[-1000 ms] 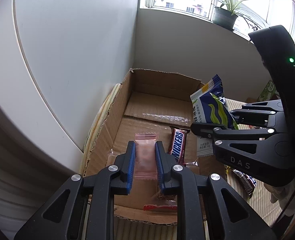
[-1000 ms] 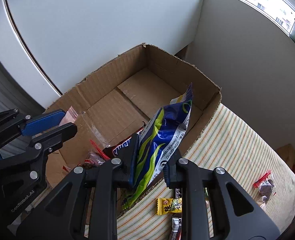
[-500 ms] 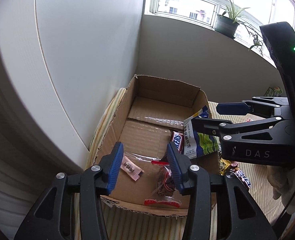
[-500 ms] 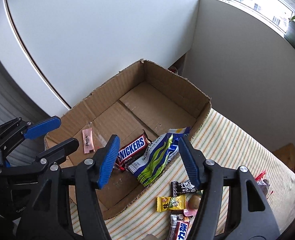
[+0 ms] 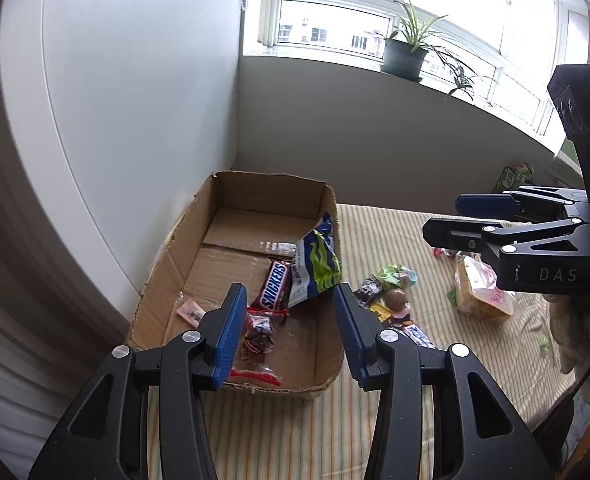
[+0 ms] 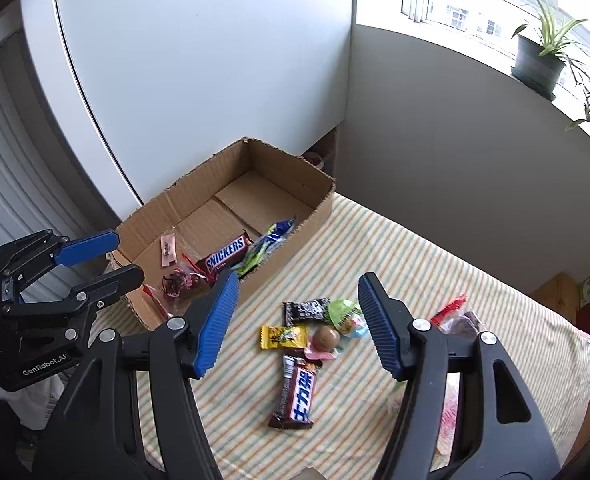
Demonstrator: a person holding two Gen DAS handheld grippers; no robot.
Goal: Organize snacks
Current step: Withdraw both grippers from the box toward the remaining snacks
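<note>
Snacks lay in two groups: a Snickers bar [image 5: 275, 285], a blue-and-green packet [image 5: 315, 266] and a small pink sachet [image 5: 191, 311] sat inside the cardboard box [image 5: 175, 236], while more wrapped sweets [image 6: 315, 328] were on the striped cloth [image 6: 435, 264] just beside it. My left gripper [image 5: 289, 332] stood parted and empty above the box. My right gripper [image 6: 297, 320] was opening over the loose sweets, nothing between its jaws.

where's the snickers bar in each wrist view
Left wrist: the Snickers bar lies in the cardboard box, just above the fingertips, left of the blue-green packet.
Right wrist: the bar is left of centre, in the box's near end.
Shared landmark: the blue-green packet beside it.
</note>
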